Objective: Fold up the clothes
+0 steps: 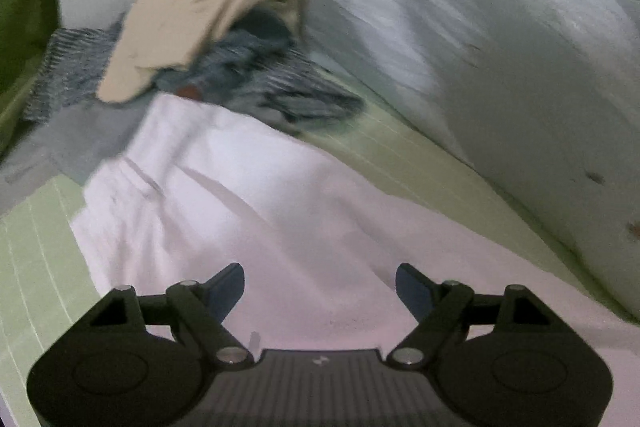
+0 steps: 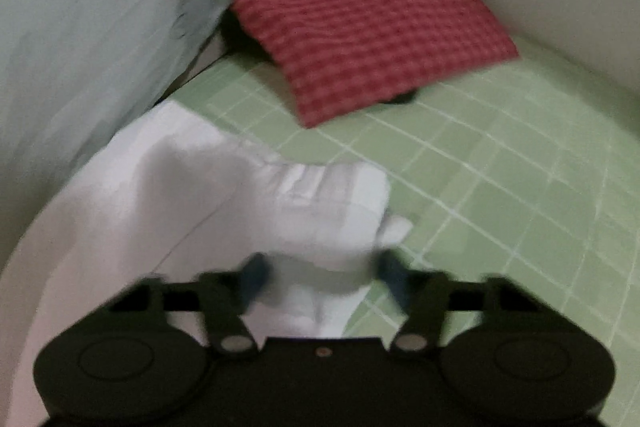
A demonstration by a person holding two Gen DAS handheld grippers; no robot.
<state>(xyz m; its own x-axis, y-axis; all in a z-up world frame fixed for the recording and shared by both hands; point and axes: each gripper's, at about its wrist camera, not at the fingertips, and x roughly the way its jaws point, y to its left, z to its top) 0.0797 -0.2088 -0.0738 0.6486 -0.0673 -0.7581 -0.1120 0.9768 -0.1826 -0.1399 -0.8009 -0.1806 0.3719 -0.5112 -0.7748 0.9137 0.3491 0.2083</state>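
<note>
Left wrist: left gripper (image 1: 320, 287) released, jaws wide over one white garment (image 1: 248, 211) spread ahead; beyond, one heap of beige cloth (image 1: 192, 27) on striped clothes (image 1: 280, 83)

Right wrist: right gripper (image 2: 320, 277) blurred, jaws astride white garment's (image 2: 224, 203) folded edge, grip unclear; ahead, one red checked pillow (image 2: 372, 35) on green sheet (image 2: 500, 167)

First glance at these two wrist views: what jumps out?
The red checked pillow at the far end of the green gridded sheet grabs the eye in the right wrist view. Next, the white garment spread across the sheet in the near half of both views, with the open left gripper over it. Beyond it in the left wrist view sits a heap of clothes, a beige piece on top.
</note>
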